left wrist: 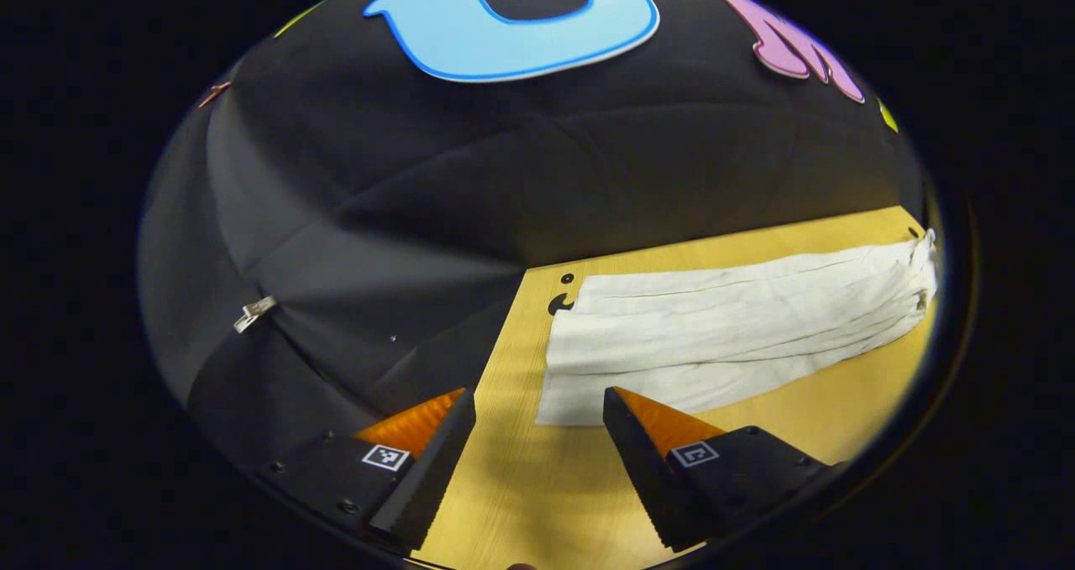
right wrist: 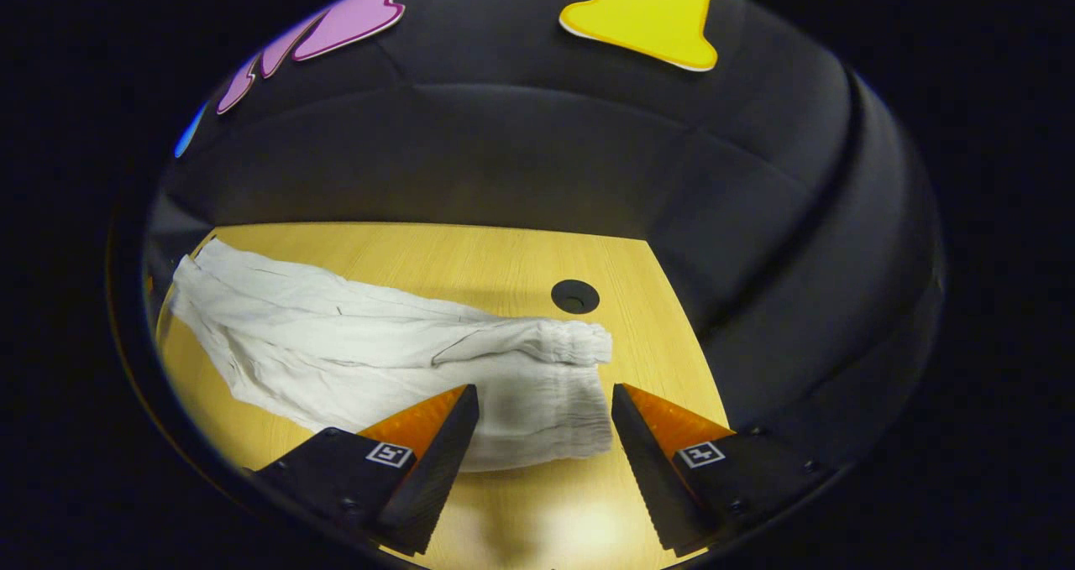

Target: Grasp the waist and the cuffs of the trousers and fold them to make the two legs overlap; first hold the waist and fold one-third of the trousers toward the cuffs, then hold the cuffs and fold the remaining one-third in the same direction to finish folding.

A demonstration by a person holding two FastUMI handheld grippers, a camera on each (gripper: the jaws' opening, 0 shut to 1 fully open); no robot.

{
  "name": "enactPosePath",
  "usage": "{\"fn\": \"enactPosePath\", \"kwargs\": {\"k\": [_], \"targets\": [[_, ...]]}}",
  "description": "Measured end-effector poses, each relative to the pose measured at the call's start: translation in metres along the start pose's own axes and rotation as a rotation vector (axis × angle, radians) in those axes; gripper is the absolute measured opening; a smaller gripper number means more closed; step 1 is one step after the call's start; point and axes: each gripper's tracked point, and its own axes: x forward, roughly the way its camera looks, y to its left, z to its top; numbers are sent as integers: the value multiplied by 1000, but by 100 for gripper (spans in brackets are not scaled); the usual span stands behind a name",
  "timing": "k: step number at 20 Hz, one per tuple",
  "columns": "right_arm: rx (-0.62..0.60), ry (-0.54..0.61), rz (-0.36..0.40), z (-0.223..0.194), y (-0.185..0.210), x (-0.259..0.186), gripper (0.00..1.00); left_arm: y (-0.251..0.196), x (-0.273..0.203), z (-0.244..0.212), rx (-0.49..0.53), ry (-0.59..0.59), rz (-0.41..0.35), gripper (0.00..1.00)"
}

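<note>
I see no containers here; the white trousers (left wrist: pixel 722 326) lie flat and lengthwise on the yellow wooden table (left wrist: pixel 537 486), legs together. In the left gripper view the cuffs (left wrist: pixel 579 360) sit nearest my left gripper (left wrist: pixel 539 404), just beyond its fingertips, and the garment runs off to the far right. My left gripper hovers with its jaws spread wide, holding nothing, bare table between them.

In the right gripper view the gathered waist (right wrist: pixel 563 385) lies just ahead of my right gripper (right wrist: pixel 546 398), showing in the gap between its fingers; the legs stretch away to the far left. Its jaws are likewise spread apart, not pinching the cloth.

A round dark hole (right wrist: pixel 575 296) sits in the tabletop just beyond the waist. Black cloth walls (right wrist: pixel 537 159) close the booth behind the table's far edge.
</note>
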Motion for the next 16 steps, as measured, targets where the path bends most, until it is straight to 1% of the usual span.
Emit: {"fn": "enactPosePath", "kwargs": {"k": [1, 3, 5, 7, 8, 9, 12, 14, 16], "targets": [[44, -2, 1, -1, -1, 0, 98, 2, -18, -6, -13, -1, 5, 95], [146, 1, -4, -10, -5, 2, 98, -3, -53, -15, -57, -1, 5, 97], [228, -1, -34, -15, -14, 4, 98, -9, -86, -22, -113, -7, 1, 97], [304, -3, -28, -16, -18, 8, 98, -23, -114, -29, -174, -16, -39, 97], [347, -4, -19, -18, -19, 10, 99, -32, -126, -38, -201, 1, -64, 97], [393, -8, -14, -20, -21, 12, 99, -38, -137, -50, -218, 24, -67, 98], [532, 6, -23, -30, -26, 22, 99, -53, -166, -71, -259, 69, -72, 98], [589, 14, -26, -40, -27, 29, 99, -63, -177, -78, -290, 88, -79, 98], [609, -13, -24, -38, -28, 28, 99, -72, -182, -79, -299, 101, -93, 98]]}}
